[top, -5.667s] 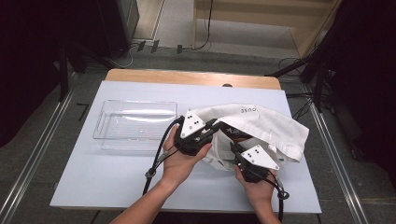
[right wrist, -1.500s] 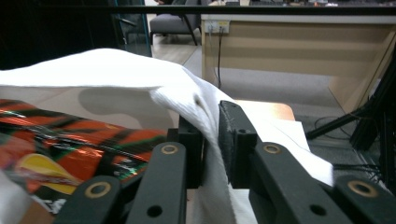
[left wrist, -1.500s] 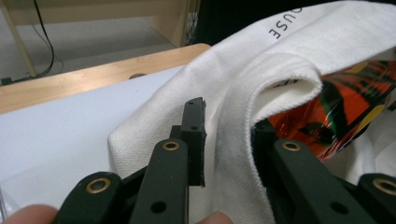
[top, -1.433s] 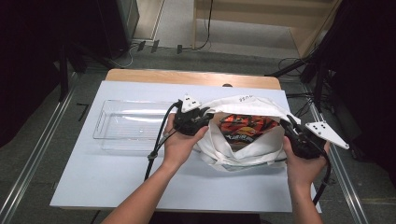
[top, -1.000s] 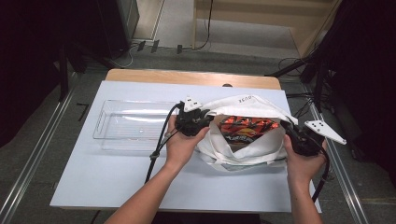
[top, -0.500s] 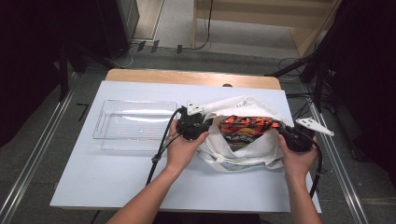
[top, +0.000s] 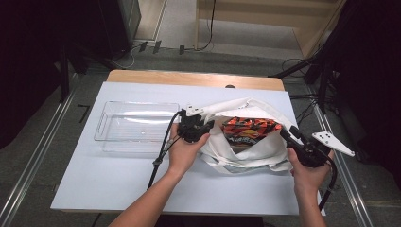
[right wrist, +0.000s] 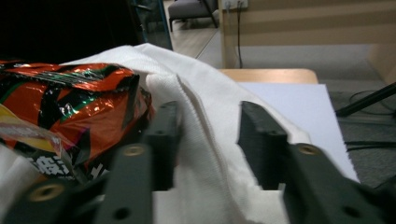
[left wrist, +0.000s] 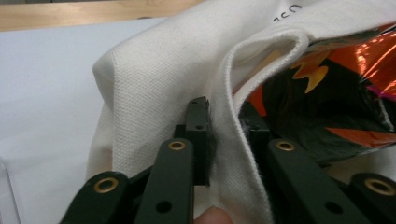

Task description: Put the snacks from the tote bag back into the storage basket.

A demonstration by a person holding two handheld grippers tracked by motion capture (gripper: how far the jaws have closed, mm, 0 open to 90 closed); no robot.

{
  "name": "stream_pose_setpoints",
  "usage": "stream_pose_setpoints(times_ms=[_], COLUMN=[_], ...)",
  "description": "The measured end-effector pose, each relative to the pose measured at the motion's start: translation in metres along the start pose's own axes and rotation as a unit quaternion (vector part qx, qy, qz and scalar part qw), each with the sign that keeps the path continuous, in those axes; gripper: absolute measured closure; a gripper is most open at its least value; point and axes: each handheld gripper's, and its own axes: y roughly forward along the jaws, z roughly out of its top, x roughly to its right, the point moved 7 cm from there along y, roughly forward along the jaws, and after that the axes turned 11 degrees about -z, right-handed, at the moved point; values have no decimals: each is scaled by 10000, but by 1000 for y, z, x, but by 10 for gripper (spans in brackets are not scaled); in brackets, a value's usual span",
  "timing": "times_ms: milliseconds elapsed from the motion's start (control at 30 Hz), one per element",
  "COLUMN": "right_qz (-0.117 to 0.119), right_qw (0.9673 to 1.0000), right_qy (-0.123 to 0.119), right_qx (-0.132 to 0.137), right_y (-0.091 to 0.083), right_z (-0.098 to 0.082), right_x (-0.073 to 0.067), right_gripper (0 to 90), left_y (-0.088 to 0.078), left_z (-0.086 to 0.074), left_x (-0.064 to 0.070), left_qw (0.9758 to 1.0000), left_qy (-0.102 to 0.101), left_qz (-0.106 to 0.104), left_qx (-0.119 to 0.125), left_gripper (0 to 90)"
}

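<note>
High view: white cloth tote bag (top: 246,146) at table centre, orange foil snack packet (top: 248,128) inside. Left gripper (top: 201,130) clamped on bag rim; right gripper (top: 294,142) just opening, rim loose between jaws, mouth no longer stretched.

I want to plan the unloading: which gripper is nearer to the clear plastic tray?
Left. The left gripper grips the white cloth bag beside the clear plastic tray; the right gripper is at the bag's far side.
</note>
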Motion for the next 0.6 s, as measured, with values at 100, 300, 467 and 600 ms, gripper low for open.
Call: stream_pose_setpoints(times_ms=[100,300,467,600], right_qz=[-1,-81,-148,-183], right_qw=[9997,9995,9992,9985], right_qy=[11,77,61,195], right_qx=[-253,-287,-357,-476], right_y=[10,20,27,36], right_z=[-8,-8,-9,-12], right_x=[2,1,-3,-3], right_gripper=[814,878,878,879], left_y=[-6,-27,-37,-26], left_z=[1,9,11,5], left_x=[4,7,10,7], left_qw=[9999,9985,9970,9984], left_qy=[98,200,429,398], left_qz=[-64,-165,-180,-116], left_qx=[86,480,625,376], left_gripper=[683,534,660,808])
